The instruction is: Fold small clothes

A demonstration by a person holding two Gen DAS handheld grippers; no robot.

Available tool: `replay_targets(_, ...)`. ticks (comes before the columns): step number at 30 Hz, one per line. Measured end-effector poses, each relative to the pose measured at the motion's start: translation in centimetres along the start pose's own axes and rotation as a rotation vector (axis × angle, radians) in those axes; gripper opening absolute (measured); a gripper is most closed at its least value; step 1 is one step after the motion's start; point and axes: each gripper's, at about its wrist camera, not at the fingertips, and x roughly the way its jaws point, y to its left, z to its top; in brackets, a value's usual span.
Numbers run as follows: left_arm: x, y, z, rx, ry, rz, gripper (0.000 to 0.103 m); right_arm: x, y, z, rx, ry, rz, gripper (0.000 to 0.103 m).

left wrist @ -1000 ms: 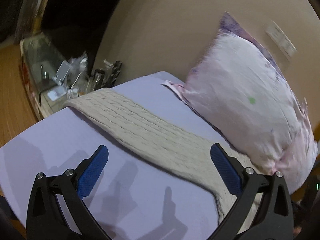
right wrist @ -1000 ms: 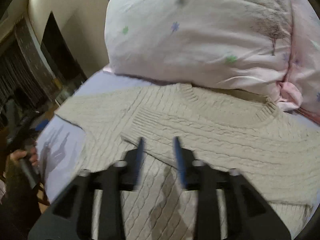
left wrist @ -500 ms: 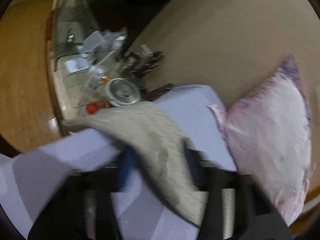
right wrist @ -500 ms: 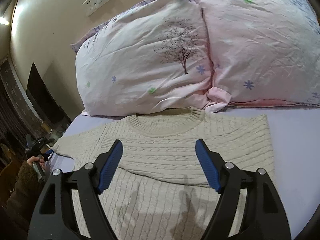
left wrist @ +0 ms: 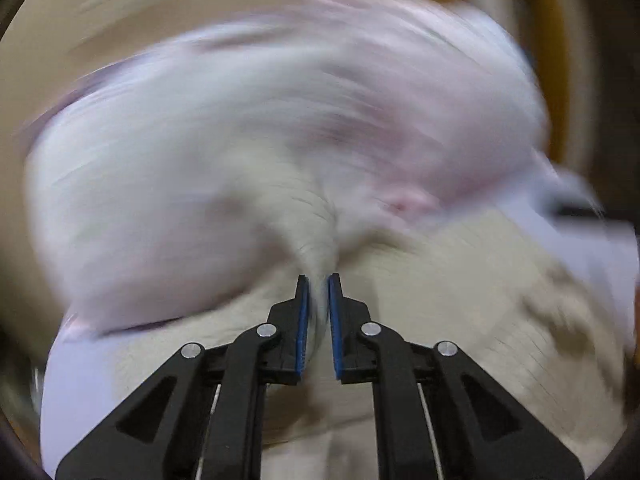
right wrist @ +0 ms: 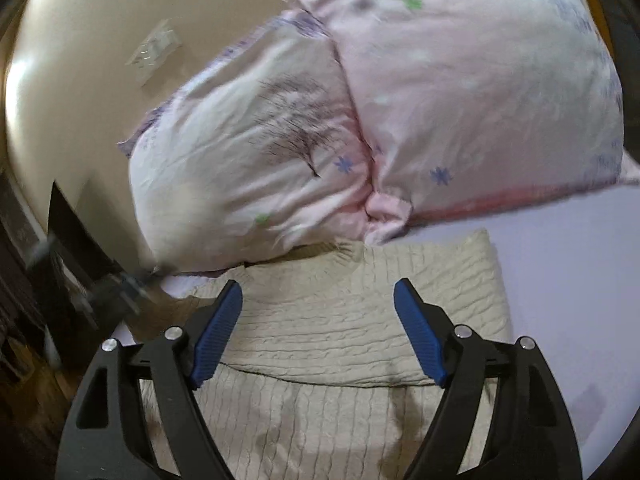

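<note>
Leftmost, the left gripper point(left wrist: 318, 300) pinches a ridge of the cream sweater point(left wrist: 460, 320) (surroundings smeared by blur). Rightward, the right gripper point(right wrist: 318, 312), jaws spread, hovers over the sweater point(right wrist: 360, 320) below two pillows point(right wrist: 280, 160), its hem cut off.

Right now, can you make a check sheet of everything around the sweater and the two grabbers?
Surface: lavender bed sheet, bare to the right of the sweater.
Job's things: cream cable-knit sweater lying flat on the sheet, collar toward the pillows, one layer already folded across its body.
Clutter: two pink floral pillows leaning at the wall; the left one overlaps the collar.
Grippers: left gripper pinched shut on a bunch of sweater knit, view motion-blurred; right gripper wide open above the sweater, holding nothing.
Cables: nothing seen.
Surroundings: beige wall with a switch plate; dark furniture at the left, too blurred to name.
</note>
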Motion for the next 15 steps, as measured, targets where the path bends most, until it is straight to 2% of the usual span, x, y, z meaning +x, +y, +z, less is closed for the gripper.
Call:
replay_targets(1,0.8,-3.3,-0.5,0.084,0.024,-0.021,0.01,0.2,-0.9,0.1,0.015,0.01,-0.036,0.078)
replay_targets(2,0.6,-4.6,-1.1,0.112,0.025,-0.035,0.01,0.2,-1.7,0.1,0.031,0.019,-0.056,0.078)
replay_targets(3,0.1,-4.6,-1.5,0.111,0.021,-0.05,0.01,0.1,-2.5,0.2,0.051,0.027,-0.067,0.078)
replay_targets(4,-1.3,-3.7,-2.3,0.069,0.012,-0.081,0.018,-0.1,-3.6,0.2,0.08,0.037,-0.074,0.076)
replay_targets(5,-2.3,-2.3,-2.8,0.016,0.002,-0.096,0.037,-0.2,-4.3,0.3,0.1,0.045,-0.078,0.073)
replay_targets(6,-3.8,-0.3,-3.6,-0.061,-0.012,-0.109,0.049,0.0,-5.0,0.3,0.119,0.055,-0.081,0.066)
replay_targets(7,-4.7,1.6,-4.2,-0.122,-0.024,-0.114,0.066,0.4,-5.6,0.3,0.144,0.079,-0.086,0.057)
replay_targets(8,-6.2,4.4,-5.5,-0.211,-0.035,-0.113,0.068,1.0,-5.9,0.3,0.162,0.102,-0.085,0.053)
replay_targets(10,-8.6,8.7,-8.2,-0.354,-0.006,-0.09,0.068,3.0,-6.3,0.3,0.199,0.162,-0.064,0.044)
replay_targets(12,-9.9,11.5,-10.7,-0.457,0.028,-0.078,0.07,4.8,-6.1,0.6,0.223,0.201,-0.045,0.042)
replay_targets(15,-12.1,14.3,-15.5,-0.629,0.073,-0.104,0.072,7.9,-6.1,1.0,0.286,0.246,-0.05,0.042)
